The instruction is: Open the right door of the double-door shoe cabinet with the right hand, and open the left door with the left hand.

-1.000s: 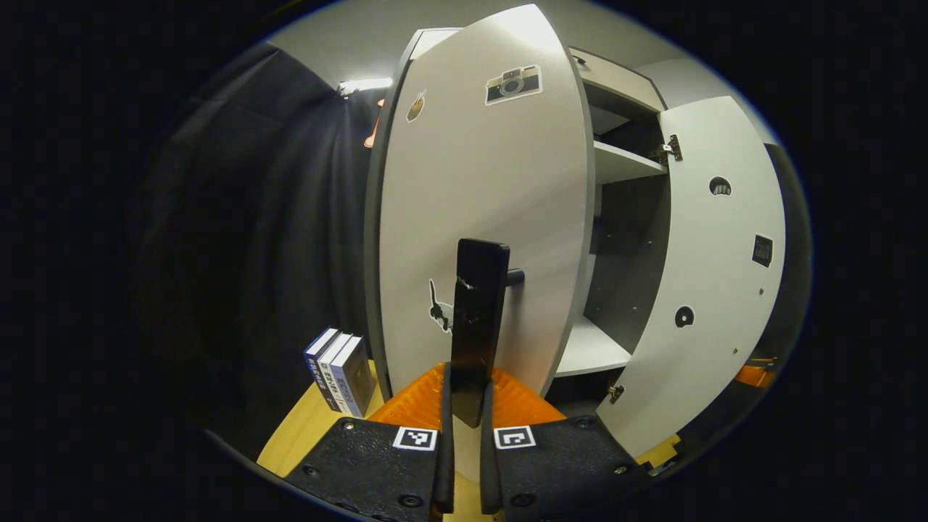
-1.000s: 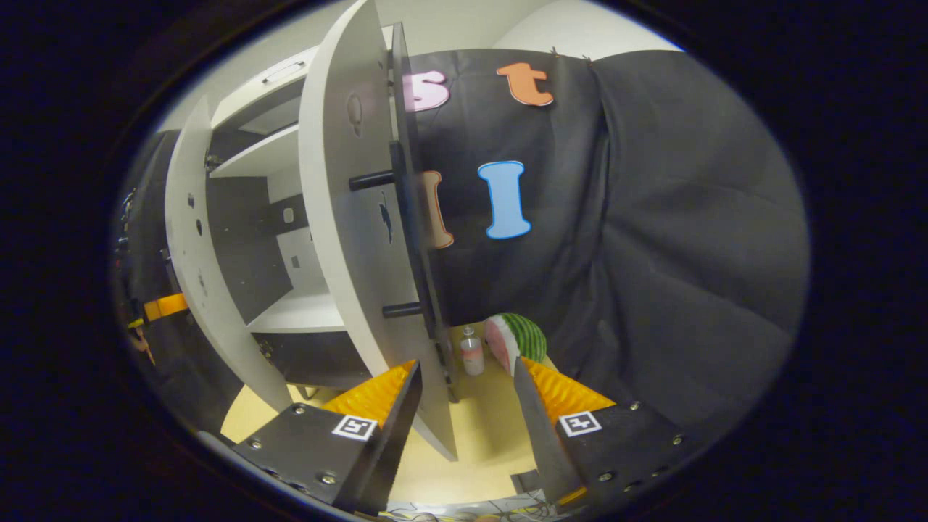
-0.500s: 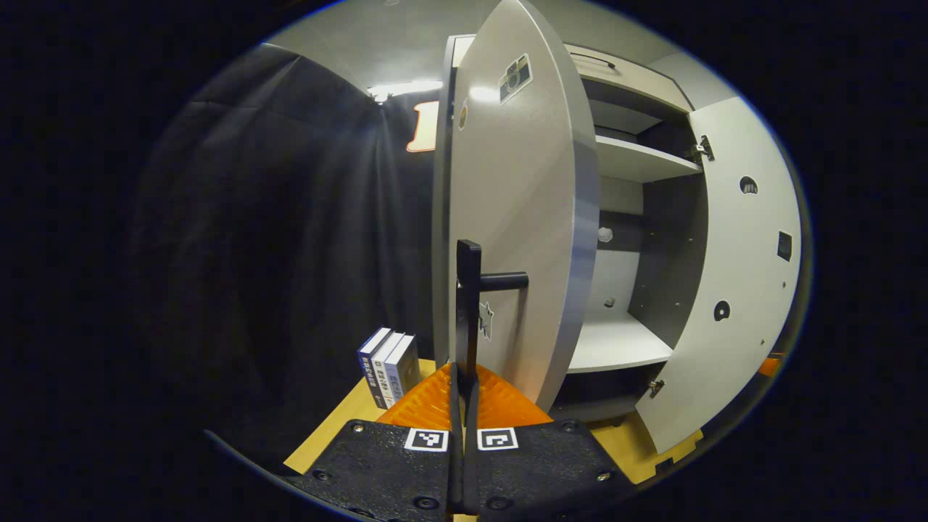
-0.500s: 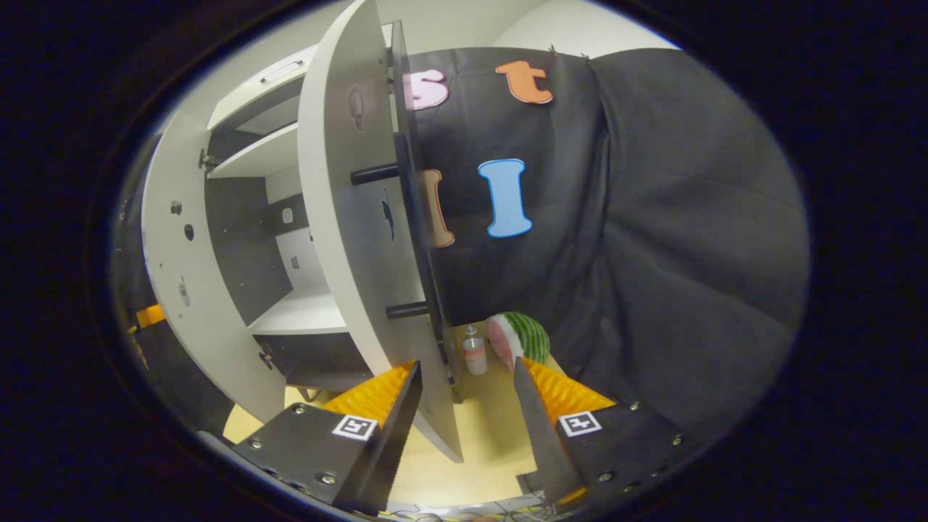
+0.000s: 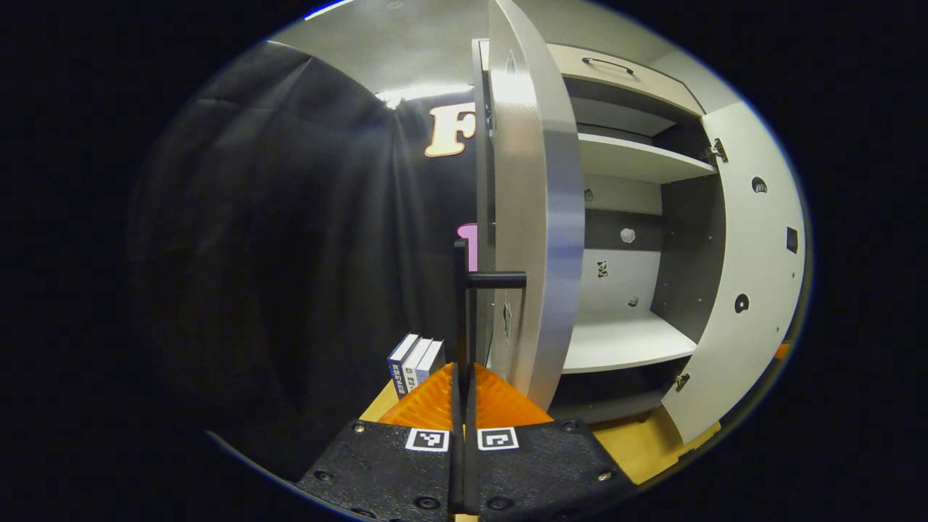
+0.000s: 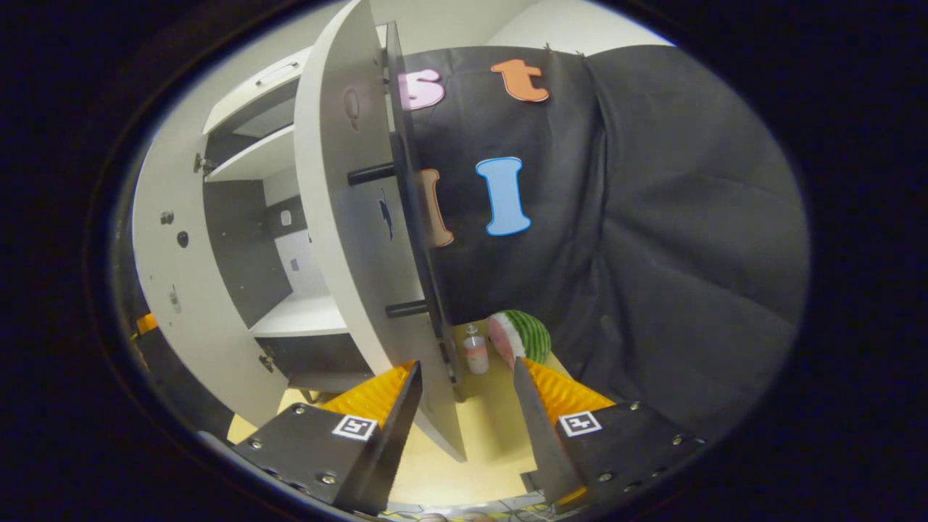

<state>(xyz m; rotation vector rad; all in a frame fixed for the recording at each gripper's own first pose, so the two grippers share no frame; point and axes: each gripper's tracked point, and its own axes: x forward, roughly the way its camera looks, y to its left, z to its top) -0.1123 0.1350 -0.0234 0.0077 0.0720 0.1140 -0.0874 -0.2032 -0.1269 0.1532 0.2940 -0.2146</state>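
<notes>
The pale grey shoe cabinet [image 5: 623, 156] stands with both doors swung out. In the left gripper view the left door [image 5: 540, 217] shows almost edge-on, and my left gripper [image 5: 464, 370] is shut on its black bar handle [image 5: 461, 290]. The right door [image 5: 754, 275] hangs open at the far right. In the right gripper view that right door [image 6: 341, 203] is edge-on with its black handle [image 6: 415, 217] facing right. My right gripper [image 6: 466, 366] is open, with the handle's lower end and the door's bottom edge between its fingers, untouched. The left door [image 6: 174, 304] shows at the far left.
Bare shelves [image 5: 623, 341] show inside the cabinet, with a drawer [image 5: 609, 65] on top. Three books [image 5: 417, 362] stand on the yellow floor [image 5: 645, 449] left of the cabinet. A watermelon half [image 6: 518, 337] and a small bottle [image 6: 475, 355] sit right of it. Black cloth [image 6: 652, 217] hangs around.
The left door has swung farther open with my left gripper on its handle, from showing its face to nearly edge-on. The right gripper has hardly moved.
</notes>
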